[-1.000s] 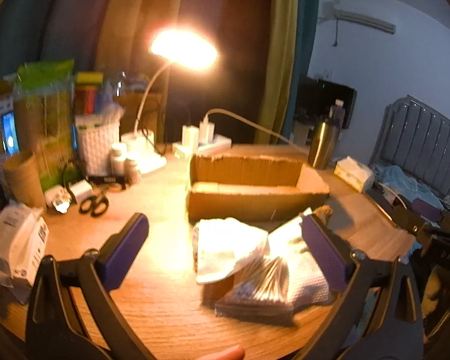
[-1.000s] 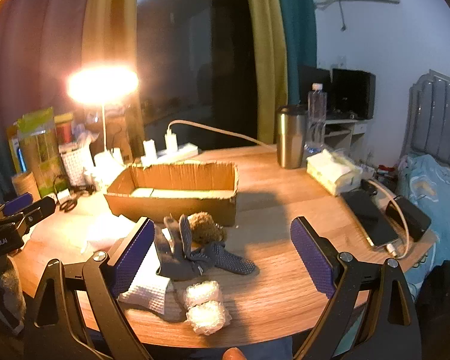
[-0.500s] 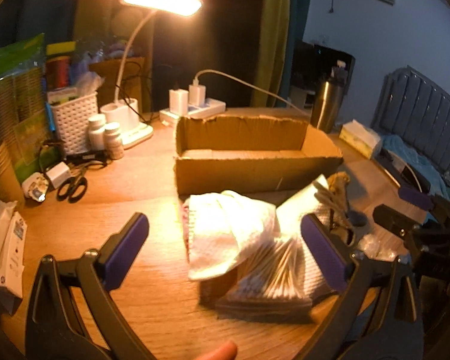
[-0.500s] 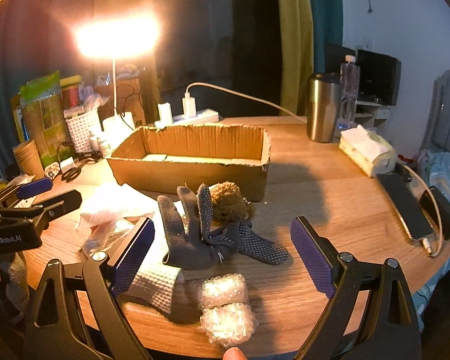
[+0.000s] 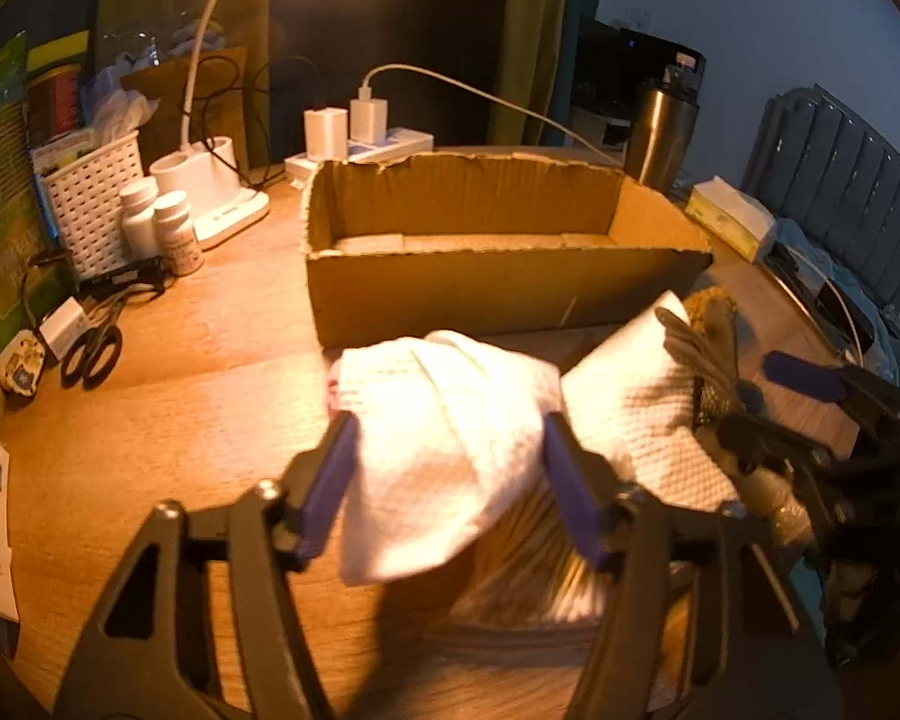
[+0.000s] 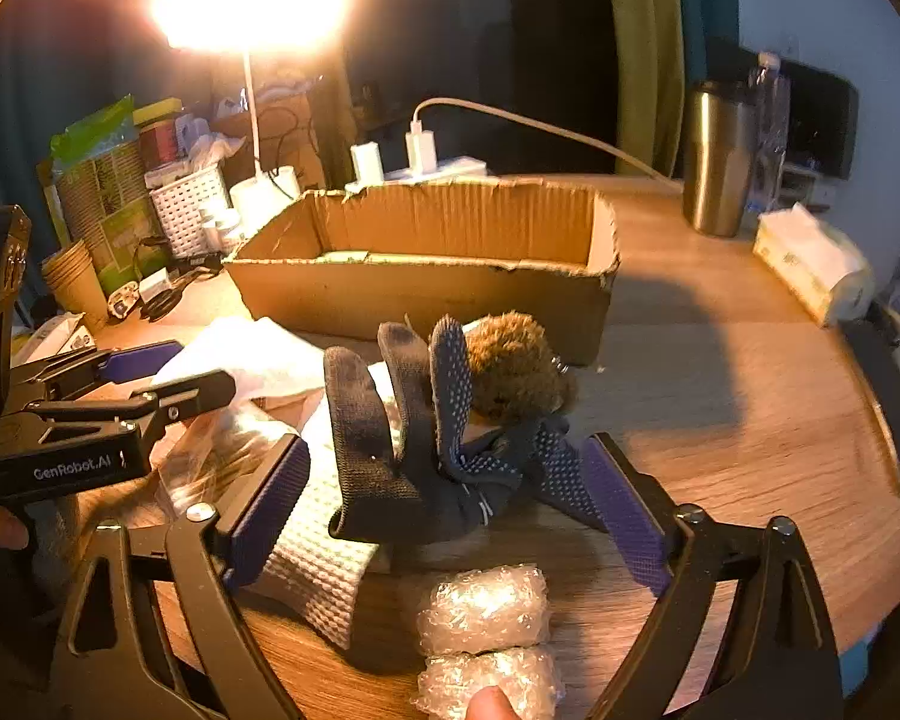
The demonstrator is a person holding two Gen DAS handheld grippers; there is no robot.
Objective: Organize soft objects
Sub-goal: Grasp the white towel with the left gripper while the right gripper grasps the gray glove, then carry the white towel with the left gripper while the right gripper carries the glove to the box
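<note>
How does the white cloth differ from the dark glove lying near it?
The white cloth is plain and pale with a waffle weave; the dark glove is knit with light grip dots. The cloth lies slumped in a folded heap, while the glove's fingers stick up against a brown fuzzy toy. Both are soft and lie in front of the cardboard box, not in it.

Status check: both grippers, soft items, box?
Left gripper closing on white cloth. Right gripper closing around dark glove. Cardboard box unobstructed behind.
</note>
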